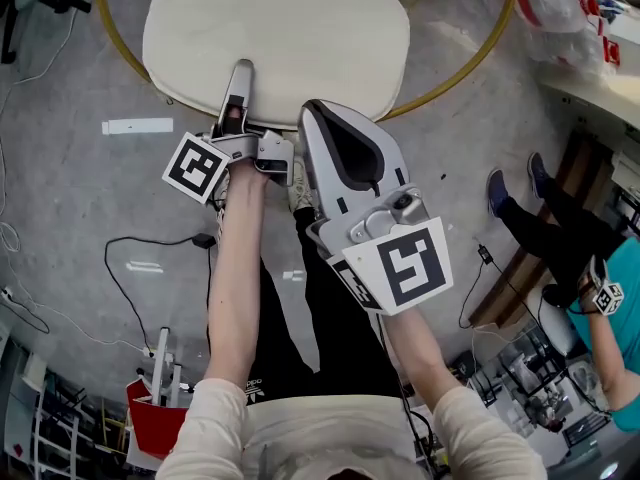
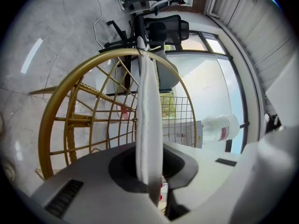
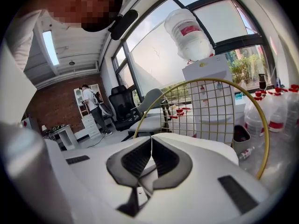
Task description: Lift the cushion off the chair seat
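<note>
A round cream cushion (image 1: 300, 23) lies in a chair with a gold hoop frame (image 1: 478, 56). My left gripper (image 1: 236, 103) reaches over the cushion's near edge and is shut on it. In the left gripper view the cushion (image 2: 148, 101) runs edge-on as a thin white band, pinched between the jaws of the left gripper (image 2: 150, 174), with the gold frame (image 2: 70, 97) behind. My right gripper (image 1: 315, 113) sits beside it at the same near edge, shut and empty. Its jaws meet in the right gripper view (image 3: 151, 149), just in front of the cushion (image 3: 196, 146).
Cables (image 1: 130, 288) trail over the grey floor beside a strip of white tape (image 1: 137, 125). Another person's legs (image 1: 545, 230) are at the right. Water bottles (image 3: 275, 113) stand by the chair, with a dispenser (image 3: 191, 34) and an office chair (image 3: 122, 107) beyond.
</note>
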Motion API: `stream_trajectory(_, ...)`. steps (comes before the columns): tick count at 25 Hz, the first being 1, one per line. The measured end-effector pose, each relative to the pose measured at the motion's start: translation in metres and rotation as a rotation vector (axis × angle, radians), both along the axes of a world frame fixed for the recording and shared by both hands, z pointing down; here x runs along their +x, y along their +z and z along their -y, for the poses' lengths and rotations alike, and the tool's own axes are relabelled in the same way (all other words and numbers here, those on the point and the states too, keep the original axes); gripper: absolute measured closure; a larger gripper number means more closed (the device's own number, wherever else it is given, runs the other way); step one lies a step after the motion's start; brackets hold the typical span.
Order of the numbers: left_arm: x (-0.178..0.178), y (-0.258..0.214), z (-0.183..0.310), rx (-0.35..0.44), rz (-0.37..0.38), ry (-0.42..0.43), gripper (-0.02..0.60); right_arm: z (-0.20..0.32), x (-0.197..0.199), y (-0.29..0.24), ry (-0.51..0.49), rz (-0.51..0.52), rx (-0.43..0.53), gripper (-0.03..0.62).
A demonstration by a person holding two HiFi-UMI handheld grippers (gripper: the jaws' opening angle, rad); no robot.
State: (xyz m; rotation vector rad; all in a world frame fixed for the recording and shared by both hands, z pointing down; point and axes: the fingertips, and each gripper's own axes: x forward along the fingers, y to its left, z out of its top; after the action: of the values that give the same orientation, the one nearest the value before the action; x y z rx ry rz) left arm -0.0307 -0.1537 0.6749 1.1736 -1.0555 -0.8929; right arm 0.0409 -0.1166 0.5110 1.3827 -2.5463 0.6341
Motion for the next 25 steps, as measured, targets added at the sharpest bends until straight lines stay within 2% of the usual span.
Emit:
stream_trajectory(7, -0.008, -0.067, 0.0, 0.028, -0.036, -0.019, 0.54, 0.01, -0.005, -0.069, 0.034, -0.02, 0.081, 0.577)
stream_trajectory(11, -0.024, -0.116, 0.004, 0.045, 0.044, -0.001, 0.54, 0.023, -0.009, -0.133, 0.047, -0.039, 0.159, 0.577)
stream_trajectory(13, -0.031, -0.157, 0.021, 0.098, 0.051, -0.008, 0.54, 0.033, -0.013, -0.171, 0.052, -0.043, 0.218, 0.577)
stream_trajectory(15, -0.036, -0.209, 0.035, 0.156, 0.014, -0.023, 0.54, 0.039, -0.016, -0.214, 0.067, -0.041, 0.27, 0.577)
stream_trajectory(16, -0.04, -0.233, 0.038, 0.175, 0.021, -0.026, 0.54, 0.04, -0.017, -0.237, 0.077, -0.038, 0.29, 0.577)
stream_trajectory(18, -0.053, -0.279, 0.044, 0.211, 0.096, -0.021, 0.54, 0.043, -0.019, -0.284, 0.098, -0.027, 0.338, 0.577)
stream_trajectory(22, -0.078, -0.4, 0.088, 0.382, 0.242, -0.023, 0.54, 0.068, -0.022, -0.385, 0.132, 0.022, 0.513, 0.577)
stream_trajectory(25, -0.083, -0.48, 0.091, 0.46, 0.353, 0.002, 0.54, 0.062, -0.017, -0.447, 0.154, 0.099, 0.579, 0.577)
